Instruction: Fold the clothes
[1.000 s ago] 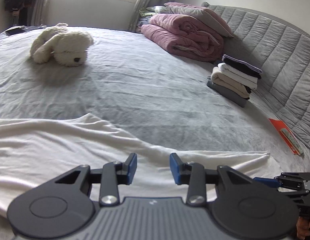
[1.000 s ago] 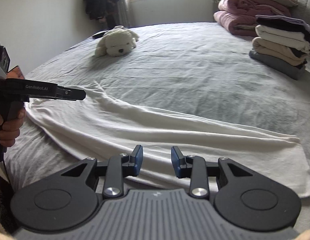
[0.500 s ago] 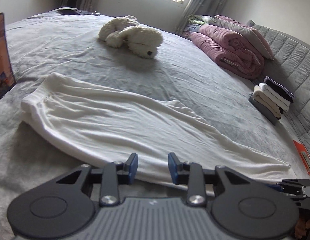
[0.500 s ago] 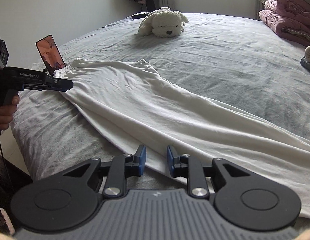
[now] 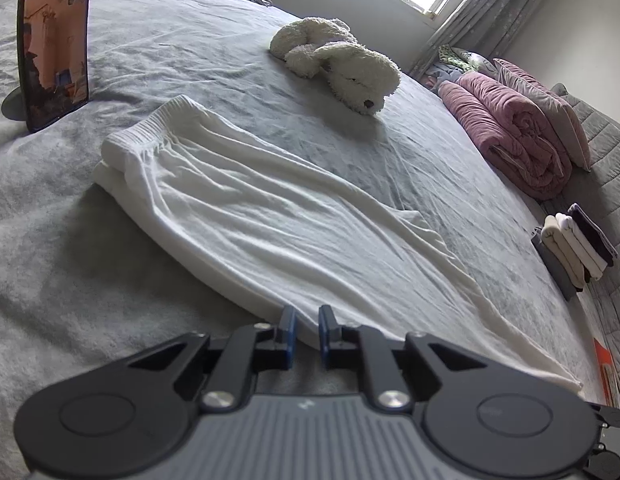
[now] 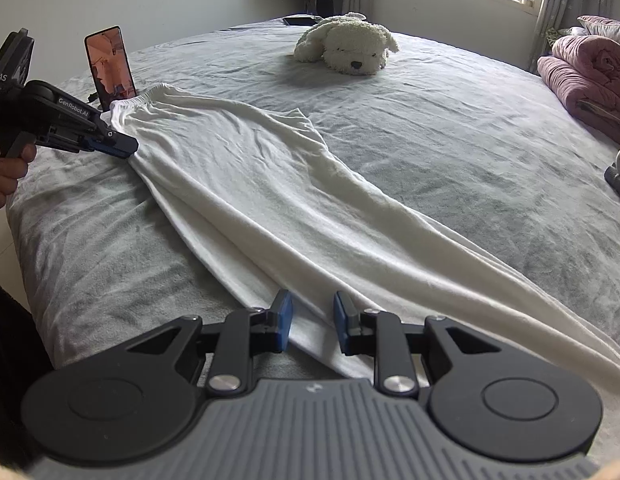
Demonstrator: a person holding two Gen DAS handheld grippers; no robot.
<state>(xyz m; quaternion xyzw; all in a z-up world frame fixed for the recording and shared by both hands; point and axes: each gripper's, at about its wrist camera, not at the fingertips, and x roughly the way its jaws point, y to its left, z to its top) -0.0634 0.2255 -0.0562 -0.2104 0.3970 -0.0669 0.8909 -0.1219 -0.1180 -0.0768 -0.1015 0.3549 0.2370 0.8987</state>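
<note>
White trousers (image 5: 269, 216) lie folded lengthwise on the grey bed (image 5: 109, 280), waistband at the far left, legs running to the lower right; they also show in the right wrist view (image 6: 269, 200). My left gripper (image 5: 307, 330) is at the near edge of the trousers, its jaws narrowed with a small gap and the cloth edge between them. In the right wrist view the left gripper (image 6: 123, 148) touches the trousers near the waistband. My right gripper (image 6: 312, 320) is open over the near edge of the trouser legs.
A phone on a stand (image 5: 55, 44) stands left of the waistband. A white plush dog (image 5: 342, 64) lies further back. Pink folded quilts (image 5: 518, 136) and a stack of folded clothes (image 5: 574, 248) sit at the right by the grey headboard.
Both grippers moved left along the trousers, toward the waistband end. My left gripper's jaws narrowed at the cloth edge. My right gripper's jaws opened a little wider.
</note>
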